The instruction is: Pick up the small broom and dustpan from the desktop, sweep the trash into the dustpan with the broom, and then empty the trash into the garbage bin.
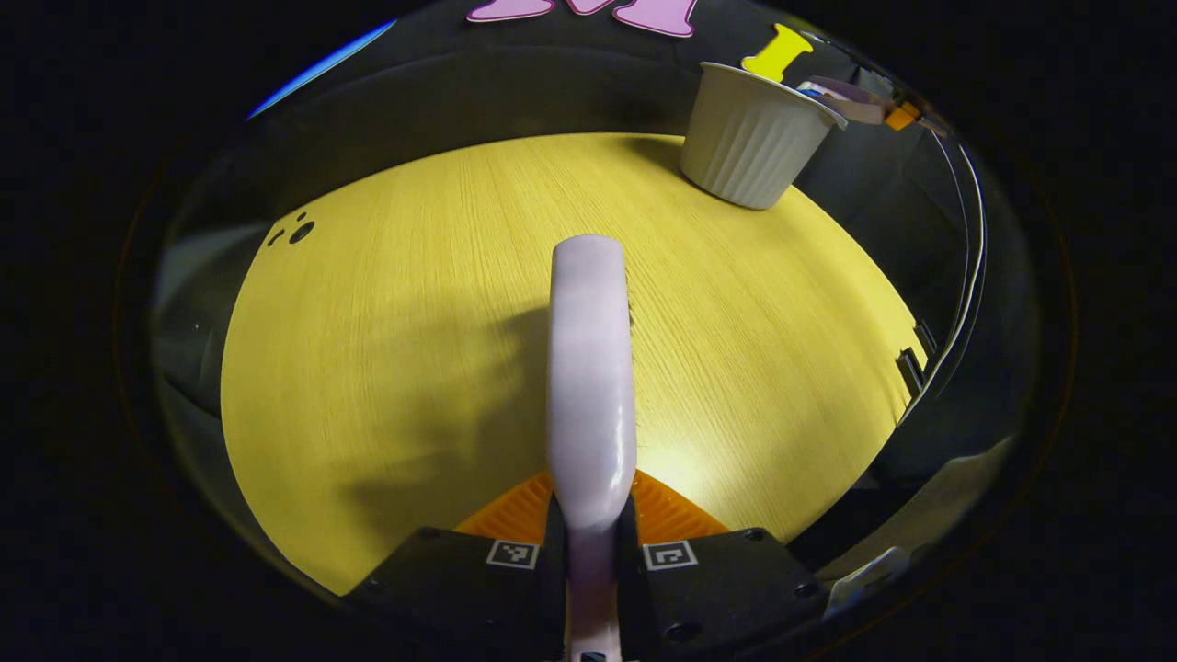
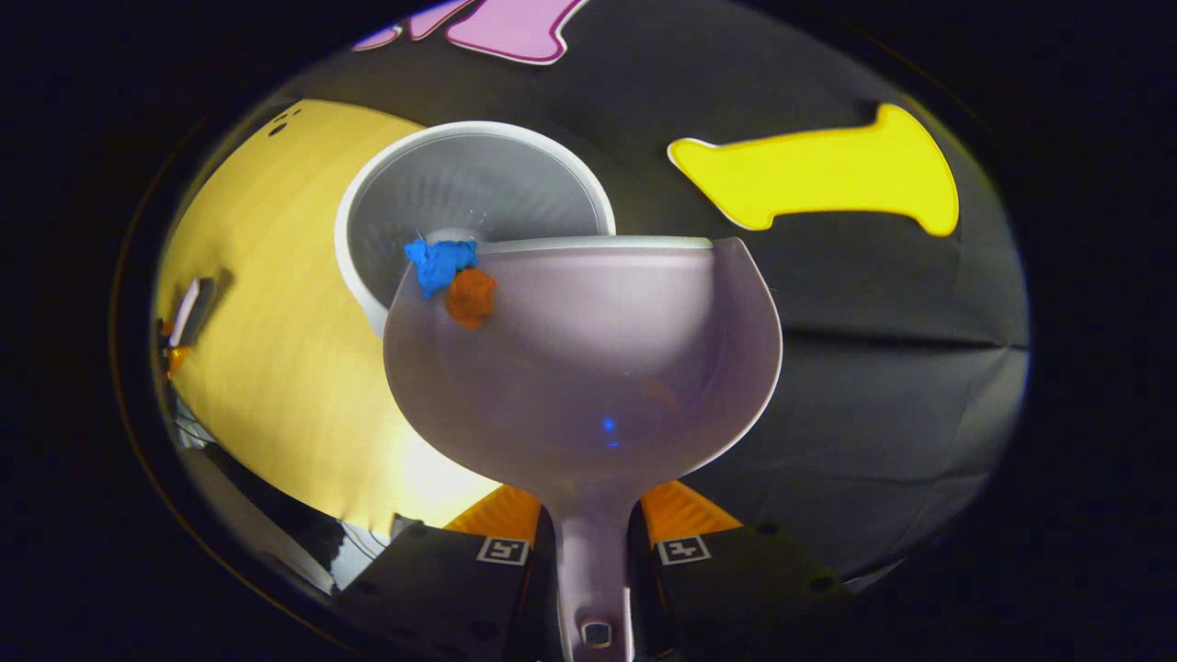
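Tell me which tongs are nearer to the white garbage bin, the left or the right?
Right. The right tongs hold the dustpan tilted at the garbage bin rim, its front lip over the opening. The left tongs, holding the broom, are across the table from it.

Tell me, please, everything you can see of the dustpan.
The dustpan is a pale lilac scoop of smooth, glossy plastic, with a rounded bowl, a lighter front lip and a narrow handle. The right gripper is shut on that handle, holding the pan in the air with its lip at the rim of the white ribbed bin. A blue scrap and an orange scrap sit at the lip's near corner, by the bin's mouth. The rest of the bowl looks empty.
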`<state>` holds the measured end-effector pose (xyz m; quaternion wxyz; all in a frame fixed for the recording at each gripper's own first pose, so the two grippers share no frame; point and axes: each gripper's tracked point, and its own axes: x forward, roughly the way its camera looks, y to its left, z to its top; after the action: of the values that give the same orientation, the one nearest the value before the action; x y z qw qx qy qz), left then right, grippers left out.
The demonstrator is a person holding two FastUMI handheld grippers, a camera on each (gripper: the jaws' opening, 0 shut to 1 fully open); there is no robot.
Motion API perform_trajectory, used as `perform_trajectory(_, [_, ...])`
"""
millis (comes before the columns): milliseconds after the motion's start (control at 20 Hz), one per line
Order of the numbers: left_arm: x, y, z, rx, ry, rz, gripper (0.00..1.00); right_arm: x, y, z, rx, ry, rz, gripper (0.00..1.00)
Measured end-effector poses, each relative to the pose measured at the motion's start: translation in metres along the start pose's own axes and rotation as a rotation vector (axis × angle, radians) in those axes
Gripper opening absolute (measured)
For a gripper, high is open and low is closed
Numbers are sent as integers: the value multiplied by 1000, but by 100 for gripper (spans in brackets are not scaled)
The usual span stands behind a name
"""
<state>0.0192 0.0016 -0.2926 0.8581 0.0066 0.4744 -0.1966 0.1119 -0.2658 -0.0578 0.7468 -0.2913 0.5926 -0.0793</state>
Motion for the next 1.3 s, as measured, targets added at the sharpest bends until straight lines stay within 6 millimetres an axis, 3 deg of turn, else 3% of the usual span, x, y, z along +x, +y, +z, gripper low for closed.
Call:
perform_trajectory(750, [1,0,1,-26,7,30,27,3,-4,15,-25,-40,19,36])
perform_trajectory(900, [2,-2,4,-26,6,37,25,-13,-4,13,82,-140,63,36])
perform_trajectory(1050, [1,-1,6,-23,4,51,27,-42,0,6,143,-243,107,35])
perform_trajectory(1300, [0,2,6,-18,12,88,27,-74,37,-18,239,-363,206,33])
